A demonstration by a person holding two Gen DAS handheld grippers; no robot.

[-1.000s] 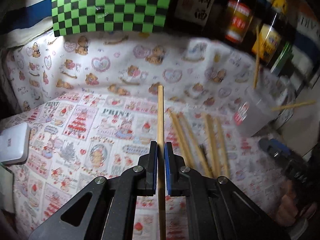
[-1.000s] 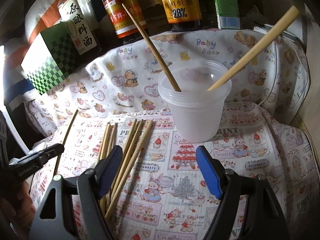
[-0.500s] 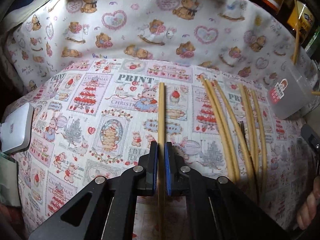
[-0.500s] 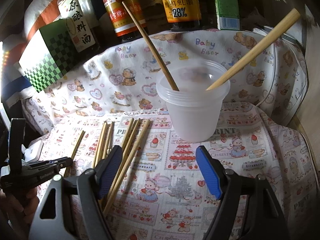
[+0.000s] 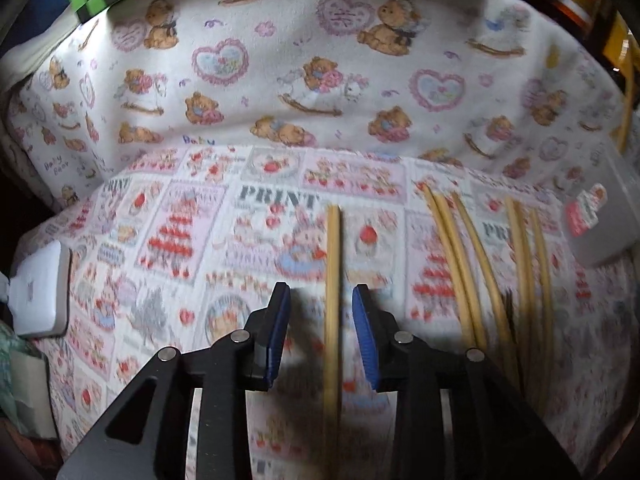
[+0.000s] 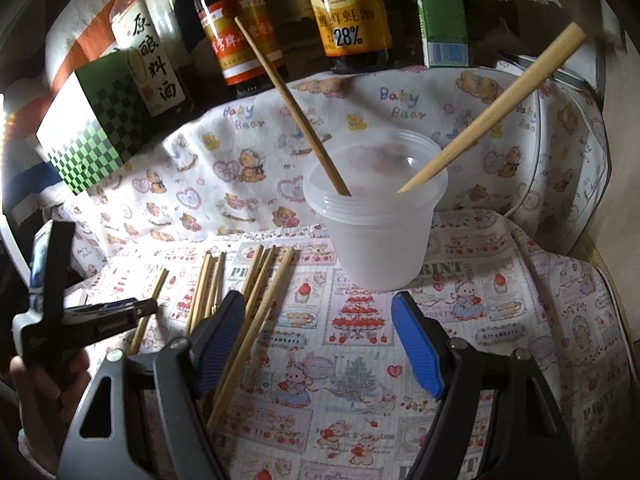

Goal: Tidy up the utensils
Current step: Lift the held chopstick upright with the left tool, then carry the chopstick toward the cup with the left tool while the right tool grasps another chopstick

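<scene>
Bamboo chopstick (image 5: 333, 280) lies between the left claw's (image 5: 320, 300) just-opened jaws, untouched by either pad

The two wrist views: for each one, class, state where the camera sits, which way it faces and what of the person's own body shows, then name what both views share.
Left wrist: on the left gripper, looking steeply down at a single chopstick between its opened jaws; no body shows.
Right wrist: on the right gripper, open, facing the plastic cup and bottles; the hand holding the left gripper shows.
Shared: the single chopstick, chopstick row, cup, printed cloth.
</scene>
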